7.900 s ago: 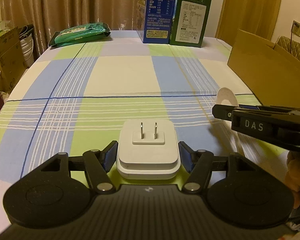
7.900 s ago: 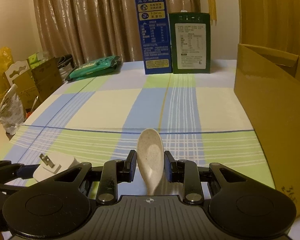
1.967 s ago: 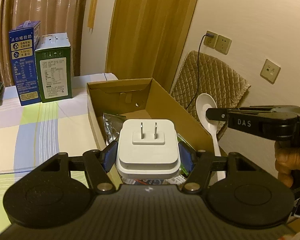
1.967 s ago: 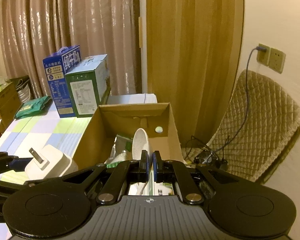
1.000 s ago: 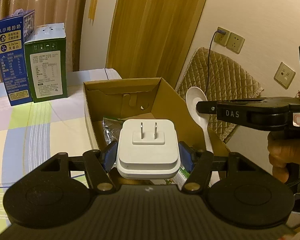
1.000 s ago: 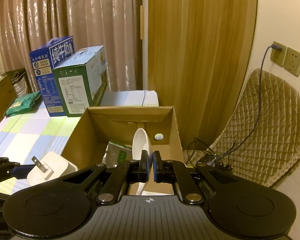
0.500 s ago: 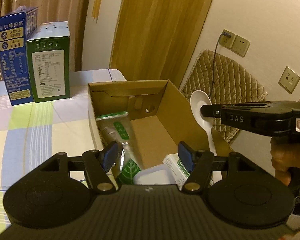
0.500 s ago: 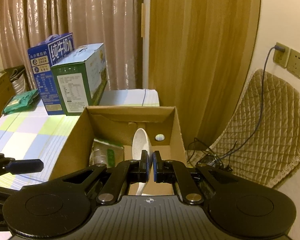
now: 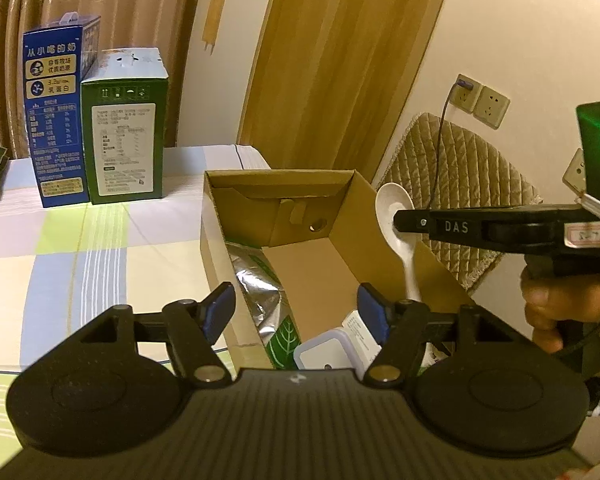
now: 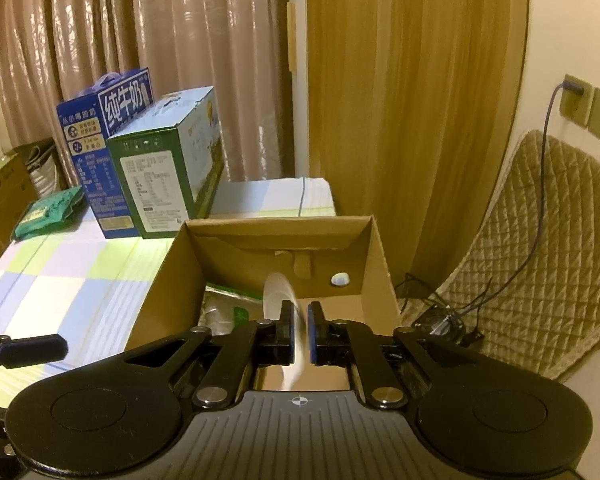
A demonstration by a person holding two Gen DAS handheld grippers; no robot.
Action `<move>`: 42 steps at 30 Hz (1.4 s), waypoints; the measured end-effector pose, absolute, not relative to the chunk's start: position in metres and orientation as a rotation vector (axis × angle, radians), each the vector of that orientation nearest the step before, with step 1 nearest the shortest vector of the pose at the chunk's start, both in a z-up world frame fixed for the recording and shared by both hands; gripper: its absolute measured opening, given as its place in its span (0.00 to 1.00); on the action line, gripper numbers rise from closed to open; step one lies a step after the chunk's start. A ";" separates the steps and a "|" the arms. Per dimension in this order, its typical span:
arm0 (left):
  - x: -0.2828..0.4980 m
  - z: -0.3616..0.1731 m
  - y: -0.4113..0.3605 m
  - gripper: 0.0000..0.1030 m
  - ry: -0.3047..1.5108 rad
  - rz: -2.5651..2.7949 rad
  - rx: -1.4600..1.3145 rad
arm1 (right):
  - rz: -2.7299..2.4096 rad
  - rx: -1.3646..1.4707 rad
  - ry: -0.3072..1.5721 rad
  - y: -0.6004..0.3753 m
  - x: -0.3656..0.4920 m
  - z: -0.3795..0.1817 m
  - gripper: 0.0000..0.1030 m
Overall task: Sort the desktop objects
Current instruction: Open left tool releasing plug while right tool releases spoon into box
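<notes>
An open cardboard box (image 9: 284,178) stands at the table's right end. The white plug adapter (image 9: 324,350) lies inside it, below my left gripper (image 9: 296,308). That gripper's jaws are opening and nothing is between them. A white spoon (image 9: 394,208) hangs over the box's right wall in my right gripper (image 9: 404,224). In the right wrist view the spoon (image 10: 284,300) is a blurred streak between the pads of the right gripper (image 10: 299,336). Those jaws are opening, with a gap showing on either side of the handle.
A foil bag with green print (image 9: 260,292) and a small white carton (image 9: 360,332) lie in the box. A blue milk carton (image 9: 56,120) and a green carton (image 9: 124,132) stand at the back of the checked table (image 9: 60,248). A quilted cushion (image 9: 452,168) leans on the wall.
The plug adapter left my left gripper and dropped into the box. My right jaws have parted from the spoon handle, and the spoon now blurs and tips.
</notes>
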State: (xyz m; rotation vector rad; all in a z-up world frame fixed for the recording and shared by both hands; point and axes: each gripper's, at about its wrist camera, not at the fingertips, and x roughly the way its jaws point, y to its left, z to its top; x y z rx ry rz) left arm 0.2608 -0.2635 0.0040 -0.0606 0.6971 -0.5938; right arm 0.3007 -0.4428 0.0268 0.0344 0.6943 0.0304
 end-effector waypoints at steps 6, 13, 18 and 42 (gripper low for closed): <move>0.259 0.005 -0.254 0.68 0.693 -0.573 -0.062 | 0.004 0.054 0.677 -0.449 0.291 0.027 0.53; 0.246 0.008 -0.242 0.75 0.687 -0.541 -0.061 | -0.009 0.097 0.675 -0.459 0.265 0.035 0.63; 0.229 0.014 -0.232 0.86 0.678 -0.523 -0.070 | -0.010 0.085 0.677 -0.456 0.234 0.041 0.76; 0.128 0.042 -0.193 0.99 0.625 -0.486 -0.042 | -0.002 0.045 0.742 -0.419 0.116 0.060 0.98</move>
